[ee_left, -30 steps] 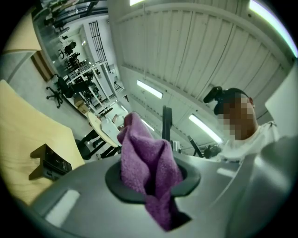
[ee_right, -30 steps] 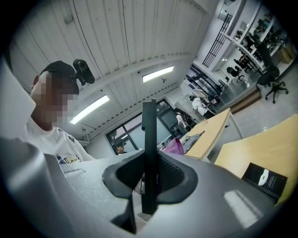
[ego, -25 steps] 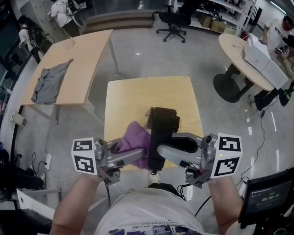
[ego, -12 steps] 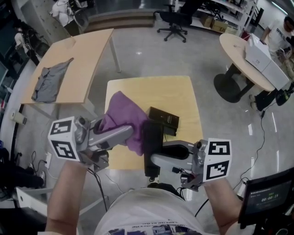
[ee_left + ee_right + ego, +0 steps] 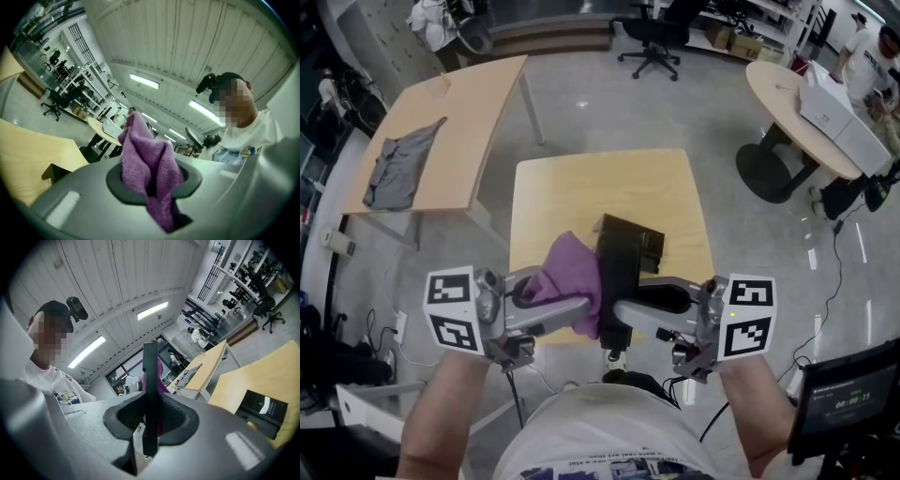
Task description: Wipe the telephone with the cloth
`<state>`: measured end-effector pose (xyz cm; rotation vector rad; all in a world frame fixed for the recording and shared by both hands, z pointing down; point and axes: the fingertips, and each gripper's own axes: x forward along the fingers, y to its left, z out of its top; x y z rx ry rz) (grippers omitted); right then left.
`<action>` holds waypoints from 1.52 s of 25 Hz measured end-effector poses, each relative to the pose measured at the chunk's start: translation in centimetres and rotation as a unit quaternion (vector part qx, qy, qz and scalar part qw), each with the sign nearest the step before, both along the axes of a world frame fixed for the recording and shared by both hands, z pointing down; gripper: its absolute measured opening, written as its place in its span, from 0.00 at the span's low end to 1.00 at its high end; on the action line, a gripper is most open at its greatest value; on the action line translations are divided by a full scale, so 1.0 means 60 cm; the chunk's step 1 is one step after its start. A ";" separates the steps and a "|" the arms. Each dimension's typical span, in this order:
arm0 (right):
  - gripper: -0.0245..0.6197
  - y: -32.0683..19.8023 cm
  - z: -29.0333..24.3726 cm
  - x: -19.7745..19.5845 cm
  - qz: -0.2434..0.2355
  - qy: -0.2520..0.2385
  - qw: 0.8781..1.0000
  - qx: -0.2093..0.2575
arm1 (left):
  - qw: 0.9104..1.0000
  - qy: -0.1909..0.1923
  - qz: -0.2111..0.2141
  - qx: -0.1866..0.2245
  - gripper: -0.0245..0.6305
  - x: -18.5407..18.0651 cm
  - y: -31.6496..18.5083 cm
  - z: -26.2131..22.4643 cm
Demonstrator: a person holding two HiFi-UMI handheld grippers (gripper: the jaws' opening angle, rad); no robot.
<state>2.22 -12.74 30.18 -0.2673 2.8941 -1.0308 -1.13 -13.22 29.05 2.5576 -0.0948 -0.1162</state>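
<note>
My left gripper is shut on a crumpled purple cloth. In the left gripper view the cloth bulges up from between the jaws of the left gripper. My right gripper is shut on the telephone, a thin black slab held over the table's near edge. The right gripper view shows the telephone edge-on and upright in the right gripper, with purple showing just behind it. The cloth lies against the telephone's left side.
A small wooden table stands below the grippers, with a black box on it. A longer table holding a grey garment is at the left, and a round table at the right. An office chair is far back.
Half a second ago the left gripper had lifted the cloth up and left, away from the telephone. It has since come back down against it. The right gripper has sunk slightly with the telephone.
</note>
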 end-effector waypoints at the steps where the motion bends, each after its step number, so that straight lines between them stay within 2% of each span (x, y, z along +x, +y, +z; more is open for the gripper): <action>1: 0.16 -0.003 0.000 0.001 0.003 0.000 1.000 0.000 | 1.000 -0.006 0.003 -0.002 0.17 0.002 0.006 0.007; 9: 0.16 -0.017 -0.001 0.005 0.021 0.002 1.000 0.004 | 0.998 -0.056 0.032 -0.027 0.17 0.010 0.060 0.081; 13: 0.16 -0.022 0.000 0.008 0.027 0.008 1.000 0.008 | 0.997 -0.061 0.026 -0.033 0.17 0.000 0.068 0.088; 18: 0.16 -0.018 0.018 0.005 0.026 0.019 0.999 0.002 | 0.999 -0.050 -0.019 0.007 0.17 -0.022 0.031 0.027; 21: 0.16 -0.008 0.026 -0.002 0.020 0.026 0.999 -0.001 | 0.997 -0.058 -0.042 0.034 0.17 -0.027 0.002 -0.010; 25: 0.16 0.003 0.036 -0.019 0.014 0.033 0.999 -0.001 | 0.995 -0.070 -0.053 0.045 0.17 -0.022 -0.022 -0.027; 38: 0.16 0.013 0.046 -0.022 0.039 0.044 0.998 -0.001 | 0.995 -0.094 -0.003 0.014 0.17 0.003 0.042 0.046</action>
